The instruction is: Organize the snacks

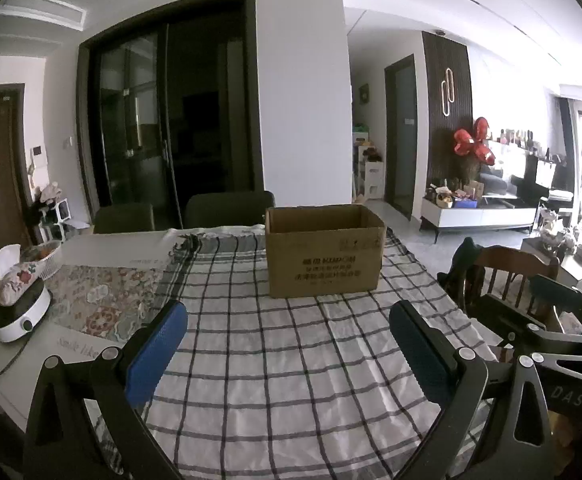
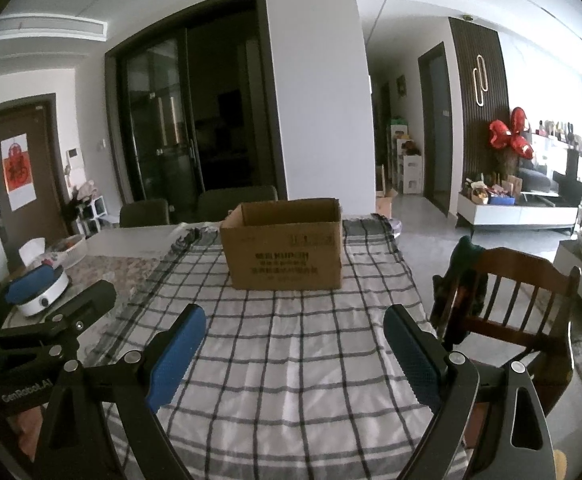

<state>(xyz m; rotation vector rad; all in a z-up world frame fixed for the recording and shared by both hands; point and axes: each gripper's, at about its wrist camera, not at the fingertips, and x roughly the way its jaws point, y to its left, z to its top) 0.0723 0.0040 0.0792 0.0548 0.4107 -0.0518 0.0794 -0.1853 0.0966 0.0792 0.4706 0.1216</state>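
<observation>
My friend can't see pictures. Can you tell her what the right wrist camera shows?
An open cardboard box sits on a checked tablecloth ahead of the right gripper, whose blue-padded jaws stand wide apart with nothing between them. A wooden chair is to the right.

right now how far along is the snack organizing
Nothing looks done yet. The cardboard box stands open on the checked cloth, and its inside cannot be seen from here. Nothing is in hand: the left gripper and right gripper have open, empty jaws. No snacks are in view, so all the sorting remains.
</observation>
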